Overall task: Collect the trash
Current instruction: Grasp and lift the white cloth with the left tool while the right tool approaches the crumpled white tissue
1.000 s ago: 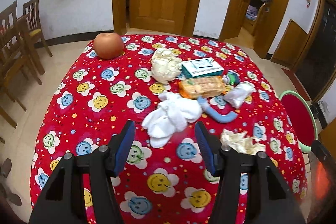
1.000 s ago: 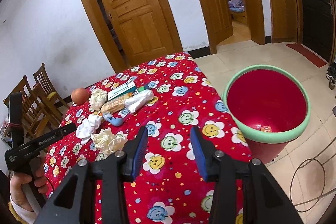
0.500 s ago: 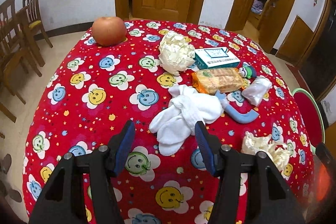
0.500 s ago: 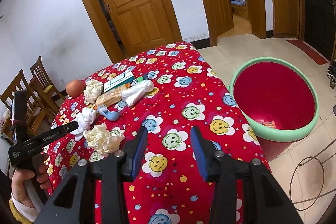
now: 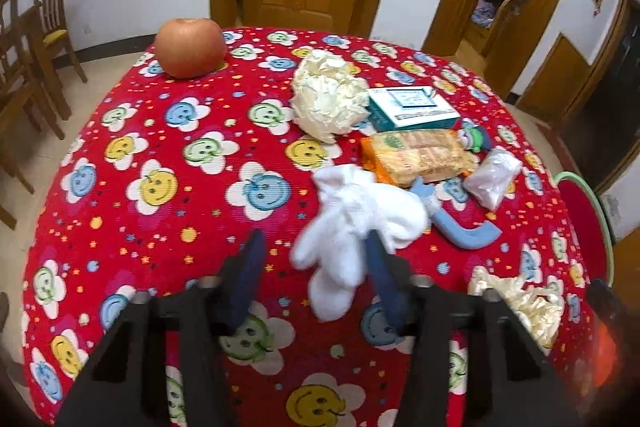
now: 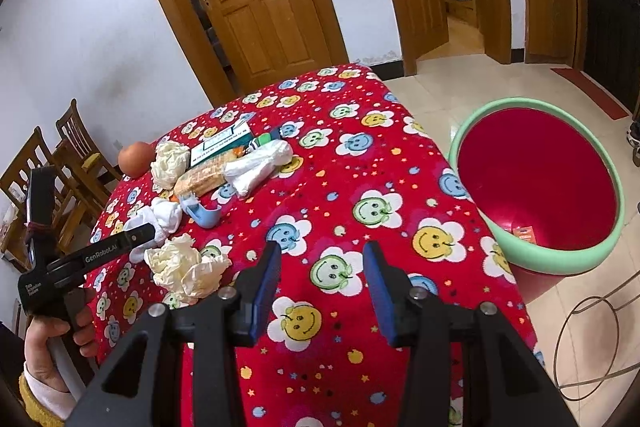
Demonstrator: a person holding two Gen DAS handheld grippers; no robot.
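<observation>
A crumpled white tissue (image 5: 356,223) lies on the red smiley tablecloth (image 5: 160,155). My left gripper (image 5: 314,263) is open, its right finger at the tissue's near edge. A cream paper wad (image 5: 326,95) lies farther back; another (image 5: 524,297) lies at the right, also in the right wrist view (image 6: 184,269). A clear plastic bag (image 5: 494,173) lies right of a cracker pack (image 5: 416,155). My right gripper (image 6: 322,275) is open and empty above the cloth. The red bin with green rim (image 6: 536,187) stands on the floor right of the table.
An apple (image 5: 190,47), a teal box (image 5: 412,107), a blue curved plastic piece (image 5: 460,227) and a small green toy (image 5: 474,139) lie on the table. Wooden chairs (image 5: 28,39) stand left. A wire loop (image 6: 600,339) lies on the floor.
My left gripper has moved forward and down over the table until its fingers reach the white tissue. My right gripper has shifted slightly closer to the table and stays open.
</observation>
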